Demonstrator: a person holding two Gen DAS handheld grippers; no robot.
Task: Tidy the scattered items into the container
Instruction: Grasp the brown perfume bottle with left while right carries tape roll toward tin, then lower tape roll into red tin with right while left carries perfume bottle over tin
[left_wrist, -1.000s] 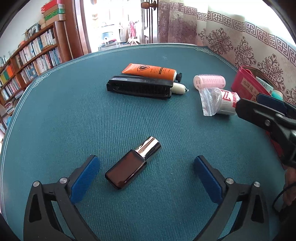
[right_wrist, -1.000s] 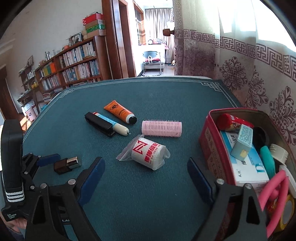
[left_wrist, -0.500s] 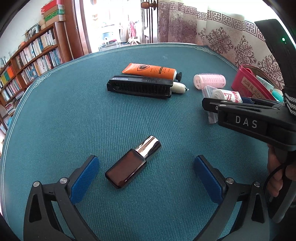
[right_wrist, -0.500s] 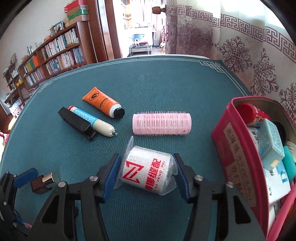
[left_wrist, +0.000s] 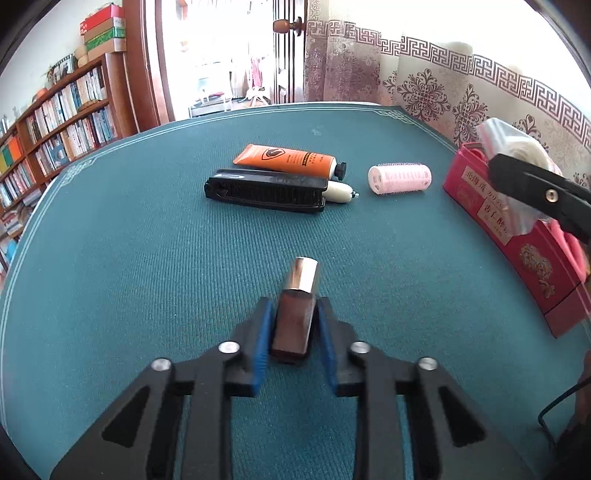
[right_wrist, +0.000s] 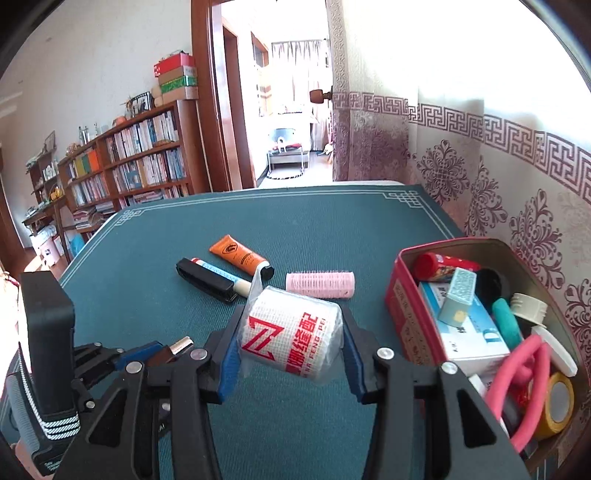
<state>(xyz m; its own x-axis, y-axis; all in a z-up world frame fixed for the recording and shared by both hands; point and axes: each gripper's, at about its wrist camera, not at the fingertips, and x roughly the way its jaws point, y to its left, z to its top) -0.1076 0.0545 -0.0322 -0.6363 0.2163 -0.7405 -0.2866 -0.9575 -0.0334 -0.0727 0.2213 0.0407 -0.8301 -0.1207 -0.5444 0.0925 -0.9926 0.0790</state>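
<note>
Both grippers loaded!
Left gripper (left_wrist: 293, 325) clamps the brown bottle (left_wrist: 295, 314) on the table; right gripper (right_wrist: 290, 345), just closing, pinches the bagged white roll (right_wrist: 290, 338) aloft beside the red tin (right_wrist: 406, 306).

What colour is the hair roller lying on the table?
Pale pink hair roller, with fine bristles; clearest in the right wrist view.

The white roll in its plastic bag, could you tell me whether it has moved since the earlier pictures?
Yes. The white roll, clamped in the right gripper, has risen off the tablecloth toward the red tin.
</note>
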